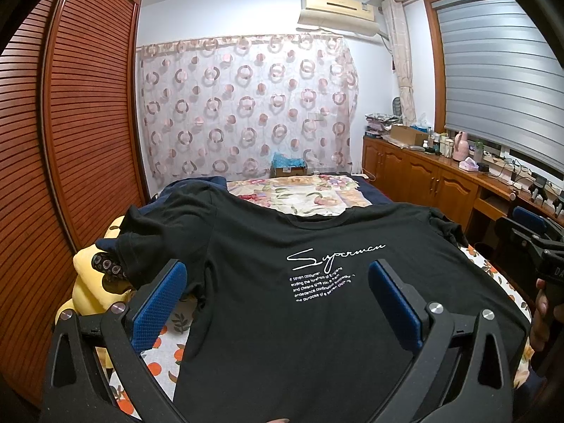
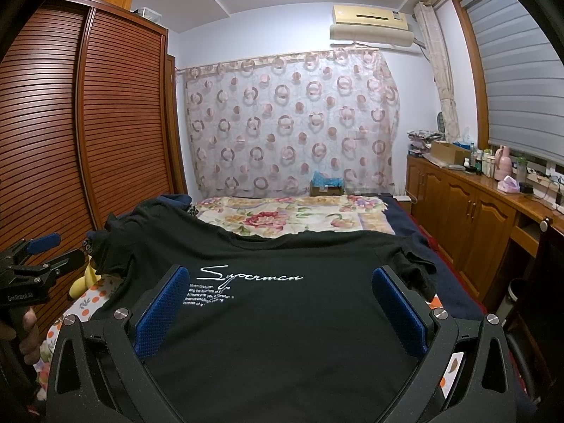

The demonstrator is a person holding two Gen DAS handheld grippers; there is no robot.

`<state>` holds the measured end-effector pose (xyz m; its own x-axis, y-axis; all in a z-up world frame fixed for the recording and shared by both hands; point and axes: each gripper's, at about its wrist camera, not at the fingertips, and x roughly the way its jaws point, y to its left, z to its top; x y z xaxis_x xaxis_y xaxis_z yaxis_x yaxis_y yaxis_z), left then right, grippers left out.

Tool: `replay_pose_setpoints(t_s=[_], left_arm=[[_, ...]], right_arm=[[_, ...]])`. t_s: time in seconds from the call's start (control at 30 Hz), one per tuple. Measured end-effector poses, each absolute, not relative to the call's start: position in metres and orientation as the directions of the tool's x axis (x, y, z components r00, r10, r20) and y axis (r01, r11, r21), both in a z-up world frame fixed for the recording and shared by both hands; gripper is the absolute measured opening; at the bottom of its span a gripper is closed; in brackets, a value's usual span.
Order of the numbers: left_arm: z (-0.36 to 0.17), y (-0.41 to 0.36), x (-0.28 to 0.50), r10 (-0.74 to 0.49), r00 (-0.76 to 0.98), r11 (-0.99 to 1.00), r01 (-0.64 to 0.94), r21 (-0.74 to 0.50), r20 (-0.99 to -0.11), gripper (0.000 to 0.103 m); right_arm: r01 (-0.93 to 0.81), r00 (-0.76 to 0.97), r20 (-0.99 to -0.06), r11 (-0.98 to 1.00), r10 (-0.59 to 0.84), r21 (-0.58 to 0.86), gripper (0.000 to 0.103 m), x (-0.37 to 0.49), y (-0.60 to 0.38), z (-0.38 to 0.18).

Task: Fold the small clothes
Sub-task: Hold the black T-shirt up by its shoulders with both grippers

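While both grippers hang with their jaws wide apart and nothing between them, a black T-shirt (image 1: 299, 317) lies spread face up on a fruit-print bedsheet (image 1: 165, 345), its white "Superman" lettering (image 1: 331, 257) readable. The left gripper (image 1: 278, 303) sits above the shirt's lower left half; the right gripper (image 2: 282, 306) sits above its lower right half. Beyond the shirt's collar lies a floral quilt (image 2: 282, 218). The shirt's left sleeve (image 1: 141, 243) is bunched and rests on a yellow plush toy (image 1: 84, 282) just beside the shirt. A fold started now would likely trap that crumpled sleeve, giving a lumpy result. Closing on a single fabric layer could also drag the whole shirt across the sheet.
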<state>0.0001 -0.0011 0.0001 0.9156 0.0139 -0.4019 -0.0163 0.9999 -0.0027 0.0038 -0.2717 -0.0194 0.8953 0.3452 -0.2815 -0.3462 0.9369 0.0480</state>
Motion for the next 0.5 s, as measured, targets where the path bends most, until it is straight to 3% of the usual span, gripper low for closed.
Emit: replay_pose_setpoints(t_s=[0.5], left_arm=[[0.018, -0.006, 0.001, 0.013, 0.918, 1.000, -0.014, 0.000, -0.397, 0.103]], right_arm=[[-0.339, 0.901, -0.272, 0.940, 0.338, 0.045, 0.103, 0.001, -0.271, -0.022]])
